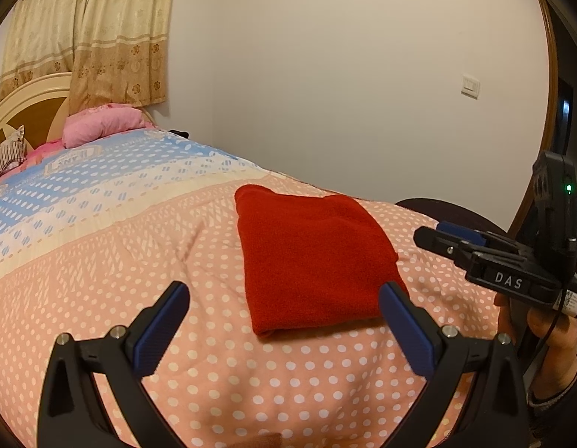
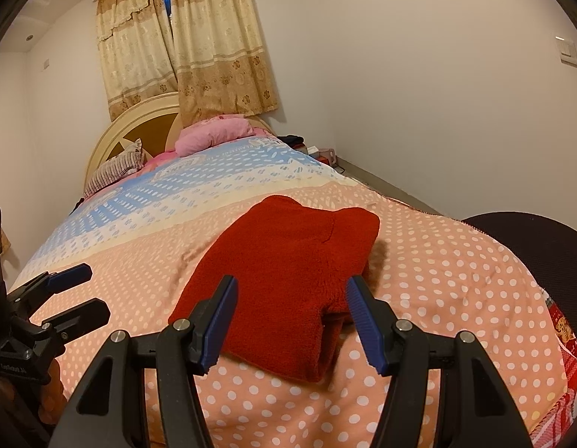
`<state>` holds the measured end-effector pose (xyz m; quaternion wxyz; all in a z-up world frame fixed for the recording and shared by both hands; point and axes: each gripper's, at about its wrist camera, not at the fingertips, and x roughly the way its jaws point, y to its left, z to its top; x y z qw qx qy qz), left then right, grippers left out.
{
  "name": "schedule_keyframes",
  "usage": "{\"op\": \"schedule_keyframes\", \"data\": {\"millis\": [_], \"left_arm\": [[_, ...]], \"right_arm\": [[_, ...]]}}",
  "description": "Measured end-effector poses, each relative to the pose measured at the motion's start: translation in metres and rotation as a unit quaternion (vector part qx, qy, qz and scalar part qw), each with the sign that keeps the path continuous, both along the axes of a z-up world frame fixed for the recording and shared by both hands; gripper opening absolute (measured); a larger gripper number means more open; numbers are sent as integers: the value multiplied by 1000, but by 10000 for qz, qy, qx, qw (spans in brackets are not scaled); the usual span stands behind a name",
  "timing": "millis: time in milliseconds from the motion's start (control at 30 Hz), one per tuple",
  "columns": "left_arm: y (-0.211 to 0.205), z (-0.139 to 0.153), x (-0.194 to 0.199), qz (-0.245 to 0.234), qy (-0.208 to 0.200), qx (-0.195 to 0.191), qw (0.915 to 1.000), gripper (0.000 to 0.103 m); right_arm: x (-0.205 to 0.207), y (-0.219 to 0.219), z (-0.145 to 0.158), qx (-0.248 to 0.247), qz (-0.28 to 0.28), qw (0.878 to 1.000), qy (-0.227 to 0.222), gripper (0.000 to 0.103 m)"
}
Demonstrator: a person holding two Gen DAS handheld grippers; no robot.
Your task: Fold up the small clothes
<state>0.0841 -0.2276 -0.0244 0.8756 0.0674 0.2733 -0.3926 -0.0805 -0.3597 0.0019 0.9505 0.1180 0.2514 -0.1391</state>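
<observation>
A red fleece garment (image 1: 314, 257) is lying on the bed (image 1: 102, 261), already folded into a thick, nearly rectangular packet. The cloth is fuzzy and of one plain colour. In the right wrist view (image 2: 288, 280) a folded layer is showing along its near right side, where one flap is tucked under the top layer, and at the far end two soft humps are standing up a little. The packet is sitting on the peach part of the dotted cover, near the foot edge of the bed and closer to the right side edge than to the left one; the blue band of the cover and the pink pillow (image 1: 102, 127) are lying well beyond it, toward the headboard (image 2: 139, 127).

The left gripper (image 1: 284, 302) is hovering above the cover just before the near left corner of the garment, pointing forward and downward. Its blue pads are standing wide apart and are holding nothing; the right pad is appearing just in front of the garment's near right corner.

The right gripper (image 2: 292, 298) is hovering over the near end of the garment, also tilted downward. Its jaws are released, with the cloth seen between them but not pinched. A hand (image 1: 549, 339) is gripping its handle at the right edge of the left wrist view.
</observation>
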Motion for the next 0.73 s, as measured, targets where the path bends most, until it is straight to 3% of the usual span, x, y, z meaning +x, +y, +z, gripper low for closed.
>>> {"op": "schedule_keyframes", "data": {"millis": [733], "left_arm": [[2,2,-3,84,-274,-43,9996,103]], "right_arm": [[3,3,-2,-41,128,9999,3,61]]}}
